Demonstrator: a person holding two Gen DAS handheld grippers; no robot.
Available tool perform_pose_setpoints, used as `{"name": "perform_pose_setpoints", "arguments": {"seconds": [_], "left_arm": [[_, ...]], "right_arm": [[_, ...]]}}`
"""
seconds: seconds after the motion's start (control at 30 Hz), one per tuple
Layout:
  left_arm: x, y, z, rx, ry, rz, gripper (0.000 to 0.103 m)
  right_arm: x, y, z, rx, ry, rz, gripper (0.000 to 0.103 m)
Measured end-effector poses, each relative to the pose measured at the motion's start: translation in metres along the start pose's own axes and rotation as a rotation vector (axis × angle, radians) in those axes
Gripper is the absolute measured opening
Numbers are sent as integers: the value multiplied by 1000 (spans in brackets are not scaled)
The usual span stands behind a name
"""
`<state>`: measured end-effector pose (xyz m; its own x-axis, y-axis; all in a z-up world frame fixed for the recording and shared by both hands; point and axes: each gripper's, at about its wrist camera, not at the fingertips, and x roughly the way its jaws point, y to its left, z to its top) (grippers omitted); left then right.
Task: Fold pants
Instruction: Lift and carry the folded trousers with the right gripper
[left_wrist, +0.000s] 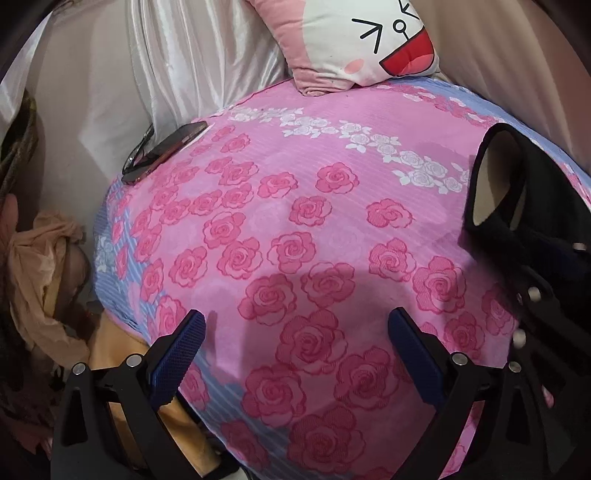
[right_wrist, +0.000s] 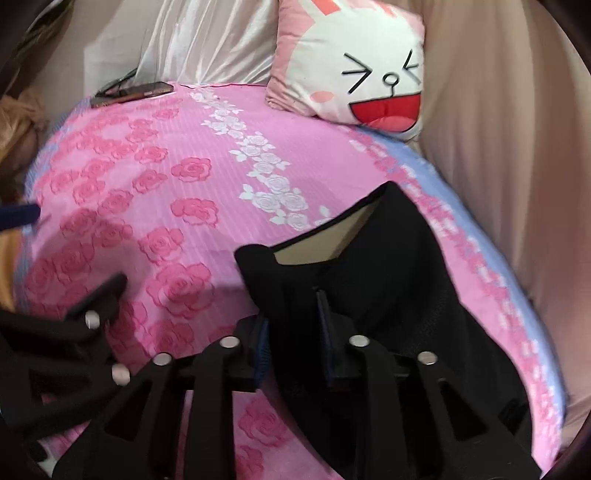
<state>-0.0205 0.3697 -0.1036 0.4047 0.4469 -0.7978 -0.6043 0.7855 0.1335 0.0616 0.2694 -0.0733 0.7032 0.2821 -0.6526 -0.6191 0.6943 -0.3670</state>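
The black pants (right_wrist: 391, 266) with a beige lining lie on the right side of a pink rose-print bedspread (right_wrist: 177, 177). My right gripper (right_wrist: 293, 317) is shut on a fold of the pants, which bunch between its blue pads and drape down toward me. In the left wrist view the pants (left_wrist: 524, 192) hang at the right edge with the waist opening showing. My left gripper (left_wrist: 295, 325) is open and empty over the bedspread (left_wrist: 295, 206), left of the pants. Part of the left gripper (right_wrist: 55, 354) shows in the right wrist view.
A pink and white cartoon rabbit pillow (right_wrist: 362, 74) leans at the head of the bed. A phone (left_wrist: 166, 151) and sunglasses (left_wrist: 138, 157) lie at the bed's far left edge. White satin curtains (left_wrist: 192, 59) hang behind. Tan clothing (left_wrist: 40, 280) is heaped left of the bed.
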Motion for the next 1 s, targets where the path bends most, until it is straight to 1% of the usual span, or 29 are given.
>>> {"name": "perform_pose_setpoints", "arguments": {"seconds": [0.03,0.07,0.1,0.13,0.17,0.2,0.23,0.27,0.3,0.33,0.37,0.4,0.43,0.47,0.5,0.53,0.57,0.6,0.63,0.67,0.73,0.77,0.8,0.87,0.9,0.97,1.0], "left_arm": [[0,2,0,-4,-1,3,98],[0,7,-1,-13,0,-2,98],[1,13,-1,-24,3,-8,98],[1,20,-2,-36,6,-11,98],[1,26,-3,-44,6,-11,98],[1,31,-4,-54,5,-9,98],[3,37,-5,-63,7,-6,98],[3,39,-4,-67,8,-7,98],[4,42,-4,-72,8,-7,98],[5,45,-4,-79,8,-7,98],[5,46,-3,-85,10,-11,98],[6,47,-2,-87,10,-13,98],[6,46,-2,-87,9,-14,98],[6,45,-1,-84,7,-18,98],[7,43,-1,-80,6,-23,98],[8,39,0,-71,7,-32,98],[9,36,0,-63,7,-35,98],[9,34,1,-56,6,-36,98],[9,31,2,-51,2,-35,98],[9,30,1,-49,1,-39,98],[9,31,2,-53,4,-47,98],[9,30,2,-57,5,-49,98],[10,31,2,-61,7,-53,98],[10,32,2,-66,9,-58,98],[10,32,2,-66,10,-57,98],[10,32,2,-60,9,-53,98],[10,33,2,-58,8,-49,98]], "right_arm": [[-10,5,-5,-15,-22,-24,57],[-21,7,-10,-29,-63,-37,76],[-34,9,-16,-43,-108,-53,88],[-49,12,-25,-64,-162,-75,88],[-61,12,-32,-76,-193,-88,88],[-70,8,-35,-61,-202,-99,88],[-74,-3,-36,-16,-199,-84,87],[-73,-13,-37,35,-190,-66,77],[-69,-29,-36,107,-164,-52,61],[-61,-47,-37,183,-132,-45,54],[-48,-69,-40,274,-95,-35,38],[-36,-85,-43,347,-52,-23,30],[-16,-99,-47,428,8,21,25],[-1,-100,-48,448,48,70,25],[18,-87,-45,397,103,120,25],[16,-79,-40,333,76,61,25],[11,-70,-33,262,61,24,25],[3,-66,-26,237,20,46,25],[-3,-67,-23,257,-4,65,22],[-10,-68,-19,280,-19,80,23],[-21,-64,-10,270,-38,97,32],[-21,-56,-7,236,-37,101,46],[-18,-43,-2,186,-35,104,52],[-11,-20,7,79,-35,61,52],[-5,-12,12,49,-36,48,52],[10,-3,22,21,-20,21,52],[16,-2,25,20,-15,23,52]]}}
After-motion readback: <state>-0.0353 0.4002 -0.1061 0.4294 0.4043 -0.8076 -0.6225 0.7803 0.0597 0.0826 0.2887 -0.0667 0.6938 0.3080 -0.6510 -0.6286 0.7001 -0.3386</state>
